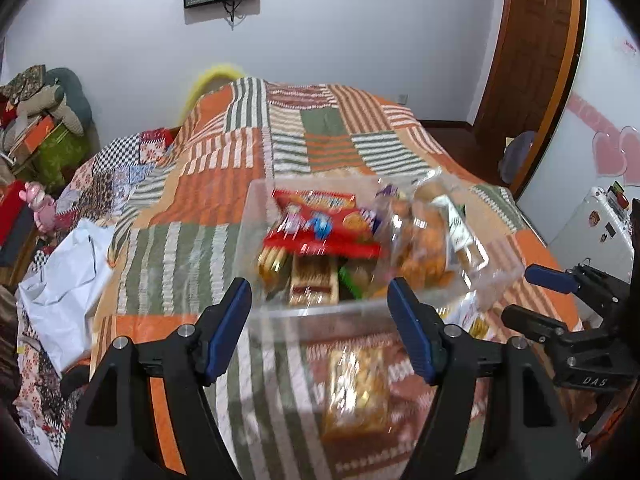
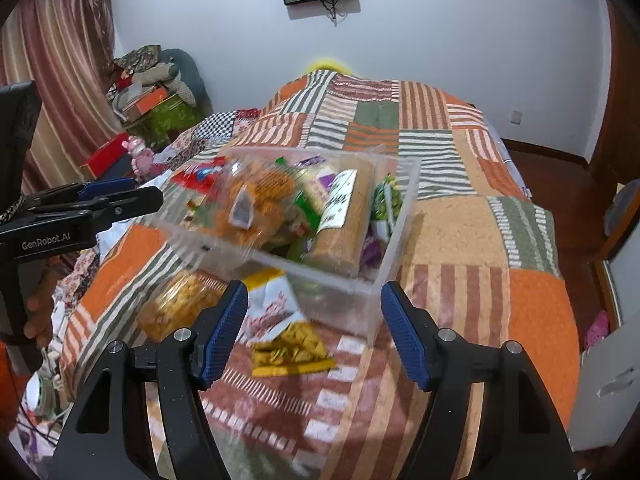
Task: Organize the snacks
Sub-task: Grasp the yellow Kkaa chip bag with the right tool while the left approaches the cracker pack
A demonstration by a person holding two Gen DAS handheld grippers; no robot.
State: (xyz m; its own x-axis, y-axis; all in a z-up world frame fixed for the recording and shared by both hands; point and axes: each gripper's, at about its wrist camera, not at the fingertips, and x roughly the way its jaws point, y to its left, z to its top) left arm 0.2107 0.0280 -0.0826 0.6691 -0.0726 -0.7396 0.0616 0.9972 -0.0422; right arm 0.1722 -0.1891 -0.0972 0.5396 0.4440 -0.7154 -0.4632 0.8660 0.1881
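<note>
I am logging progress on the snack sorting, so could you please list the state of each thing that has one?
Clear bin: lidless, piled with snacks.
Red biscuit pack: in the bin, on top.
Yellow chip bag: outside the bin, on the quilt.
Orange snack bag: outside the bin, on the quilt.
Left tool: open, empty.
Right tool: open, empty.

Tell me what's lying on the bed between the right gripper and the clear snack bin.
In the right wrist view, a white and yellow snack packet lies on the quilt between the open right gripper and the clear bin.
</note>
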